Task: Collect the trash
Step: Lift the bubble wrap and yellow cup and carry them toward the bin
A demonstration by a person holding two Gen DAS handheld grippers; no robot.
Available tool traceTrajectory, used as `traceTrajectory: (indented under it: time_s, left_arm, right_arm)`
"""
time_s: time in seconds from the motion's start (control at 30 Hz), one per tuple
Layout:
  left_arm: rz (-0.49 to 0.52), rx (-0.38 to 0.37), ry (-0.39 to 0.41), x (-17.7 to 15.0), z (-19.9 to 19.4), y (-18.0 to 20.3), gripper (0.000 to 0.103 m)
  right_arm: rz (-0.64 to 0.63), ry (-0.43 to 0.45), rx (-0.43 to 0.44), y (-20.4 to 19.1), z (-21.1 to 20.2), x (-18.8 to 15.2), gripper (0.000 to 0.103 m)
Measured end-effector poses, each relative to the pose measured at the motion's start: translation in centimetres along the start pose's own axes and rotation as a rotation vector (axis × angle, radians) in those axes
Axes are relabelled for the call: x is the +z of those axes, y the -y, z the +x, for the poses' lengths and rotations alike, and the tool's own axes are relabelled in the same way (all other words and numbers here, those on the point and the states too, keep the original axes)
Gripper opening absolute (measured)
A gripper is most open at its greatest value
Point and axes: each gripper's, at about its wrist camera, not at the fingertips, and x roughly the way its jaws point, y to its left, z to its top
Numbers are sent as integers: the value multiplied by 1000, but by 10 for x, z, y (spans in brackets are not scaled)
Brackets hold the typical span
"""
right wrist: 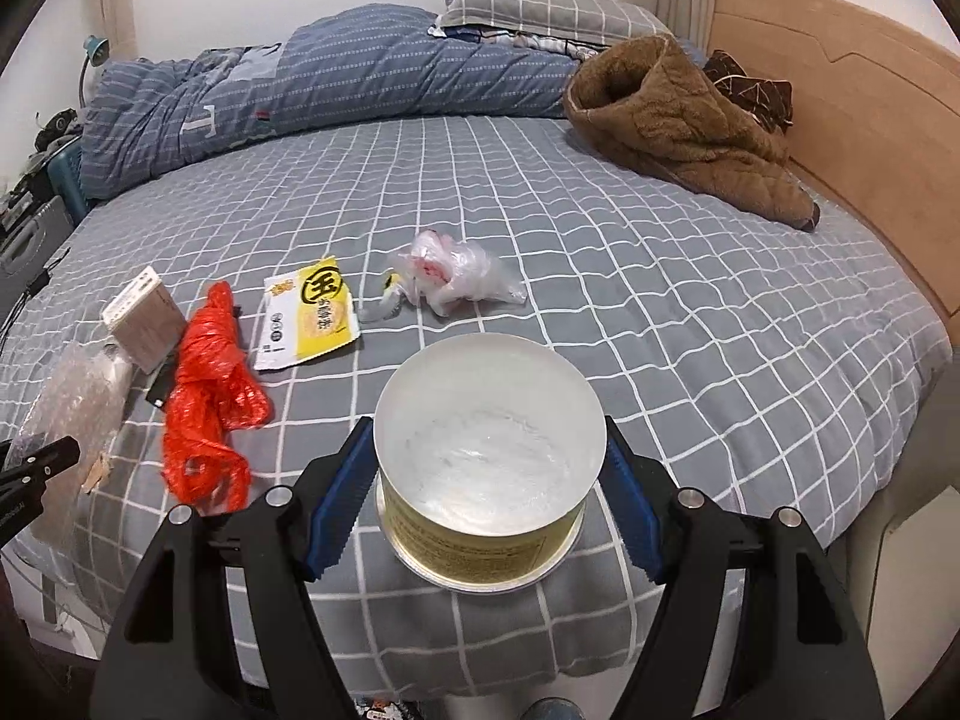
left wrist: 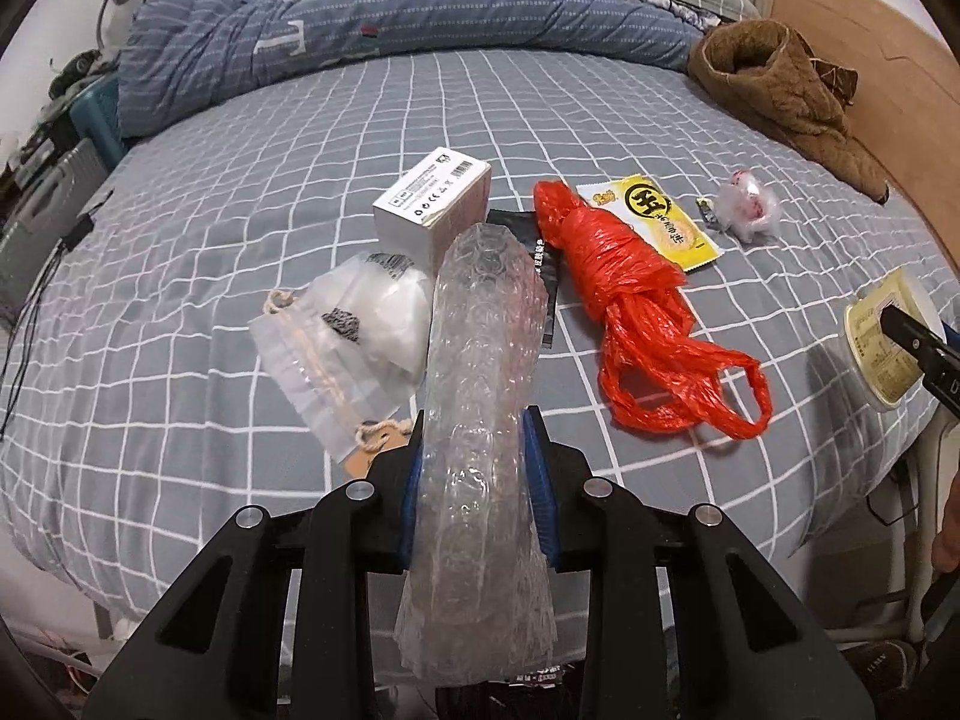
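My left gripper is shut on a roll of clear bubble wrap, which sticks up between the blue pads above the bed. My right gripper is shut on a round can with a yellow label and an open top; a blue pad presses on each side. In the left wrist view the can shows at the far right edge. Still lying on the checked bedsheet are a red plastic bag, a yellow snack wrapper, a white box, clear zip bags and a crumpled clear bag.
A folded blue quilt and a pillow lie along the far side of the bed. A brown jacket sits at the back right by the wooden headboard. Clutter and cables are beside the bed on the left.
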Motion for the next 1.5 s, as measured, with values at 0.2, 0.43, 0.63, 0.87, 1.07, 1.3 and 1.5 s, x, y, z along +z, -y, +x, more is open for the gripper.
traceTrajectory:
  time_s: [0.2,0.43,0.63,0.87,1.07,1.3,1.5]
  left_arm:
    - [-10,-10,17,-12,-21,1,29]
    - [-20,-27,27,-25,-42,4,29]
    - [-27,-32,36,-34,-57,3,29]
    - [-32,-43,47,-48,-74,4,29]
    - [-48,-54,59,-58,-87,2,29]
    - [-57,-60,63,-71,-98,0,29]
    - [-63,-68,63,-86,-107,-1,29]
  right_arm:
    - [-9,8,11,-7,-22,-9,69]
    - [-21,15,22,-17,-47,-21,69]
    - [-16,29,37,-24,-69,-26,69]
    - [-29,38,57,-35,-92,-41,69]
    - [-31,36,70,-44,-107,-55,69]
    - [-40,36,80,-54,-122,-69,69]
    - [-53,31,86,-61,-133,-83,69]
